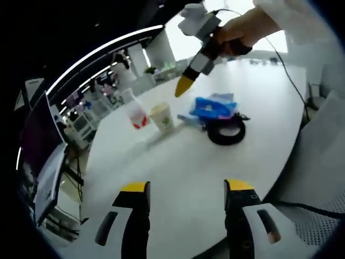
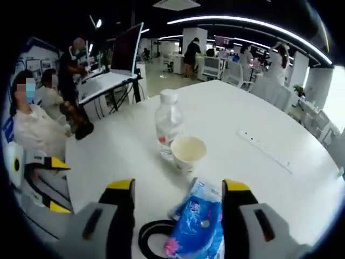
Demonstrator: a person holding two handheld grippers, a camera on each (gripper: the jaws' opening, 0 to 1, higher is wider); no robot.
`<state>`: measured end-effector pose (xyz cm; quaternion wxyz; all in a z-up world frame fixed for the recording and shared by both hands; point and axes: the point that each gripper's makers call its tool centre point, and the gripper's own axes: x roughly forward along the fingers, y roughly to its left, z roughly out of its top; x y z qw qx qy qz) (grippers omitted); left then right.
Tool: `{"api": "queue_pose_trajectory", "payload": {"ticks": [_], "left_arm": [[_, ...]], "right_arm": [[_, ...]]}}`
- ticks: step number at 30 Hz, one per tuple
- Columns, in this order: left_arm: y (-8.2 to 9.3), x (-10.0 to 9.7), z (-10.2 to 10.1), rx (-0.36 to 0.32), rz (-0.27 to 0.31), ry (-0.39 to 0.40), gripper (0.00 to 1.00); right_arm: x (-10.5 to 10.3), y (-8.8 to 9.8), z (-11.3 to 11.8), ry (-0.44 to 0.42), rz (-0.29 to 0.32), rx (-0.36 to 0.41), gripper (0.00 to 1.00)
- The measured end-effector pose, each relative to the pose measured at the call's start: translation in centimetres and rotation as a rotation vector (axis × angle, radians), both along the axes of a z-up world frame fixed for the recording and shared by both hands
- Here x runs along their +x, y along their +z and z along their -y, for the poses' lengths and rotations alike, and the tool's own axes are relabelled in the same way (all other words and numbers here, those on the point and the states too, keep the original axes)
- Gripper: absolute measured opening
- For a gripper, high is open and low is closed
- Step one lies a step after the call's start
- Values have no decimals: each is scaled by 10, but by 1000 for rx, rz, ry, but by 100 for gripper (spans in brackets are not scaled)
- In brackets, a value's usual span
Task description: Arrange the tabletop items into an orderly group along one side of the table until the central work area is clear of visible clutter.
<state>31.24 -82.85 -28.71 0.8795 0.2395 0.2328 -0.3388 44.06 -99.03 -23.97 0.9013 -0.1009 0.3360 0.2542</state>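
On the white round table (image 1: 178, 162) stand a clear water bottle (image 1: 136, 111) with a red label and a paper cup (image 1: 162, 116) side by side. Beside them lies a blue tissue pack (image 1: 214, 107) against a black tape roll (image 1: 226, 130). My left gripper (image 1: 186, 189) is open above bare tabletop, well short of these items. The right gripper (image 1: 184, 86), held by a hand, hangs above the cup and pack. In the right gripper view my right gripper (image 2: 178, 186) is open over the tissue pack (image 2: 195, 226) and tape roll (image 2: 153, 237), with the cup (image 2: 188, 152) and bottle (image 2: 168, 127) just beyond.
A white power strip (image 2: 265, 149) lies on the table to the right of the cup. The left gripper (image 2: 38, 181) shows at the left edge. People sit beyond the table's left side near a desk with a monitor (image 2: 127, 48). A mesh chair (image 1: 318, 226) stands close by.
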Motion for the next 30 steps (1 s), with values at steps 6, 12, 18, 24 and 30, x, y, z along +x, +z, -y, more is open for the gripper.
{"api": "queue_pose_trajectory", "payload": {"ticks": [6,12,18,24,30], "left_arm": [[3,-1,1,-19,-4,-1,51],[4,-3,1,-29,-7,-7,52],[3,-7,5,-16,-18,-23,52],[1,-6,3,-18,-24,-15,54],[-4,-1,-2,9,-33,13,59]], "right_arm": [[-22,5,24,-86,-3,22,61],[-38,10,31,-122,4,53,62],[-47,7,36,-133,-1,73,61],[-55,9,42,-129,19,100,61],[-63,-3,64,-124,4,119,61]]}}
